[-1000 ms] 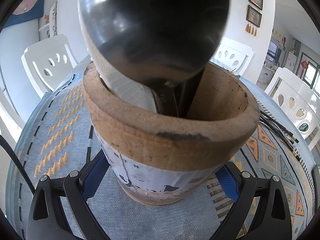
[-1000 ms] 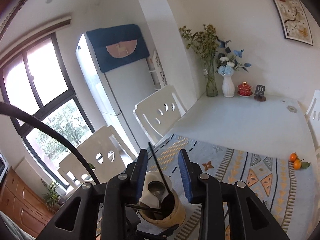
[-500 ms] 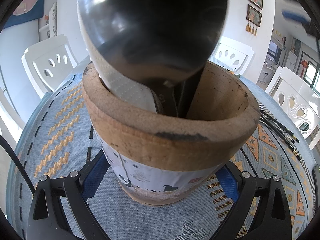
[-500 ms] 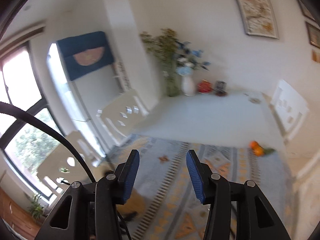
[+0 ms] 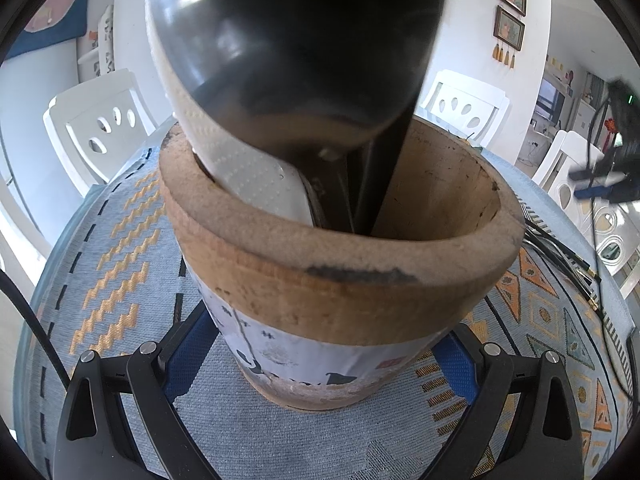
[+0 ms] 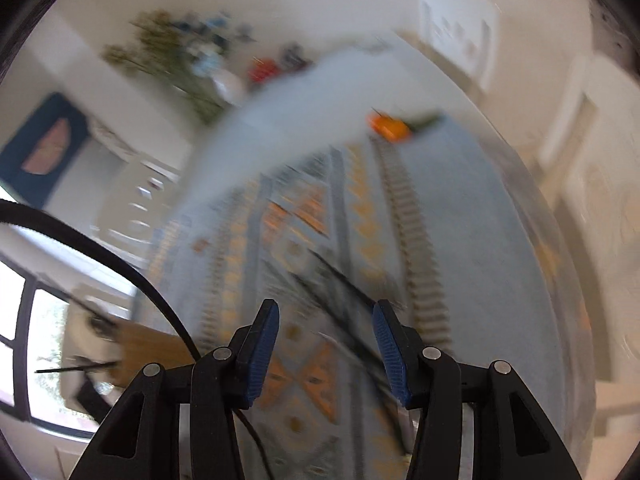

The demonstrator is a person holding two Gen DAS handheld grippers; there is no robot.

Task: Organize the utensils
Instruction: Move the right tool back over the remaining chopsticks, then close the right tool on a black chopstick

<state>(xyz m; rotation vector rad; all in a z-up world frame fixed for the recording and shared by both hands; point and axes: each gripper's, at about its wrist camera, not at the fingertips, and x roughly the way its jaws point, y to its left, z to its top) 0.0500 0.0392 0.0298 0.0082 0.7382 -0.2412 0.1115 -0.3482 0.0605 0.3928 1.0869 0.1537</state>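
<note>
1. White chairs (image 5: 100, 120) stand around the table, and a blue patterned cloth (image 5: 120, 240) covers it.
2. My left gripper (image 5: 320, 364) clamps the wooden pot (image 5: 344, 264) low on both sides; the pot stands upright on the cloth.
3. Inside the pot I see a dark ladle (image 5: 296, 52) and a white utensil (image 5: 236, 160).
4. My right gripper (image 6: 325, 350) has just narrowed a little; its jaws are half apart with nothing between them, above blurred dark thin utensils (image 6: 340, 292) on the cloth.

a ladle (image 5: 304, 52) stands in the holder (image 5: 340, 280) on the tablecloth (image 5: 120, 264), chopsticks (image 5: 560, 252) lying right.
</note>
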